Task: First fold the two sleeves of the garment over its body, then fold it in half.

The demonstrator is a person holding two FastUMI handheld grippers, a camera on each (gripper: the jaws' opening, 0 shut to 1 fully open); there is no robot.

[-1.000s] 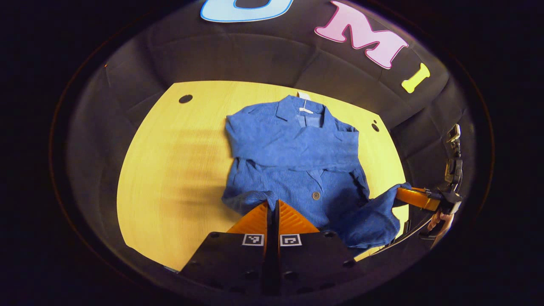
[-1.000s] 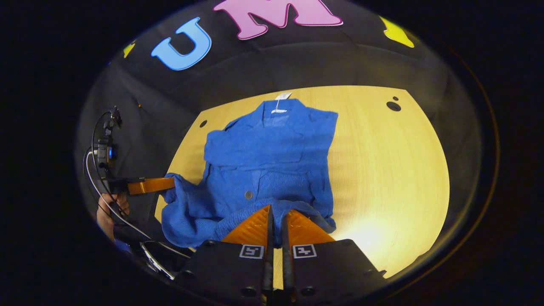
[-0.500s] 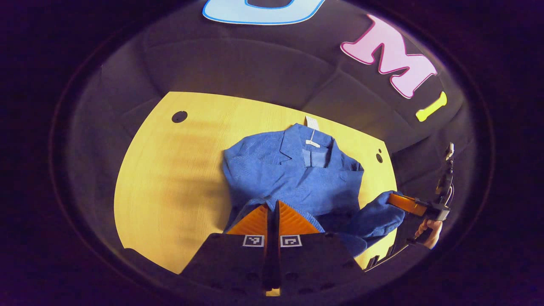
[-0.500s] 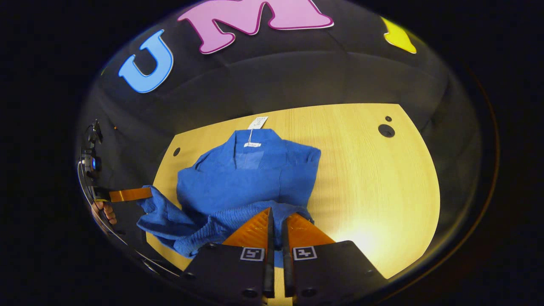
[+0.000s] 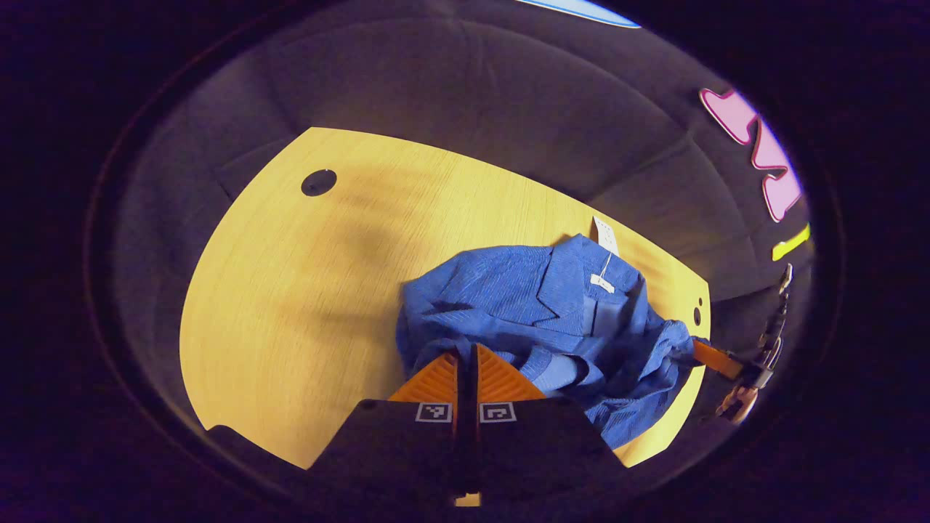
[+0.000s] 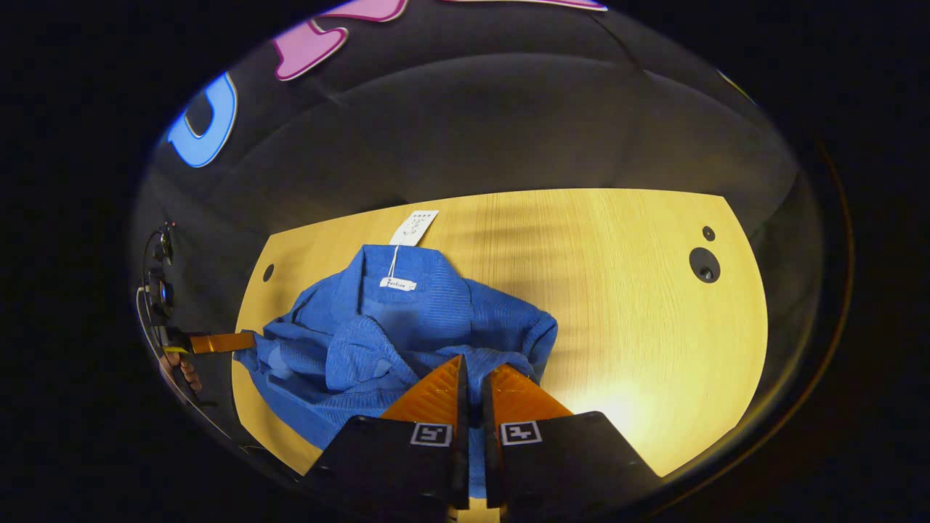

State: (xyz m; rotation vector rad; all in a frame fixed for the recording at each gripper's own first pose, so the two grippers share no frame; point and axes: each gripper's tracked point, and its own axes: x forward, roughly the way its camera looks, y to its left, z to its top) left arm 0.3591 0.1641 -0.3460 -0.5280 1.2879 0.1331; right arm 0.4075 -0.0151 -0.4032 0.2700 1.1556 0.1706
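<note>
Left gripper view: fingers (image 5: 501,378) of the left gripper (image 5: 467,363) pressed together with almost no gap, pinching the near hem of the blue garment (image 5: 523,319) at the bottom of the frame. Garment bunched on the yellow worktop (image 5: 290,276), toward its right side, collar and white neck label facing up, a paper tag (image 5: 604,234) lying just past the collar on the wood. Lower fabric lifted off the worktop and carried over the body, sagging between the two grasp points. At the far right, the right gripper (image 5: 697,350), pointing in toward the cloth with another hem corner gathered at its tip, held by a hand (image 5: 735,404) low at the worktop's edge. A round hole (image 5: 318,182) in the worktop at upper left.

Right gripper view: fingers (image 6: 436,392) of the right gripper (image 6: 472,374) closed to a narrow slit on a fold of hem, blue cloth showing in the slit and draped around both tips. Garment heaped just ahead, collar and label facing up, tag (image 6: 413,226) on bare wood beyond it. Left gripper (image 6: 243,341) at the left edge, roughly level, tip buried in the cloth's corner; a hand (image 6: 182,370) wrapped around its handle below, partly in shadow. Right half of the worktop (image 6: 639,305) bare wood, with two holes near its far right edge.
</note>
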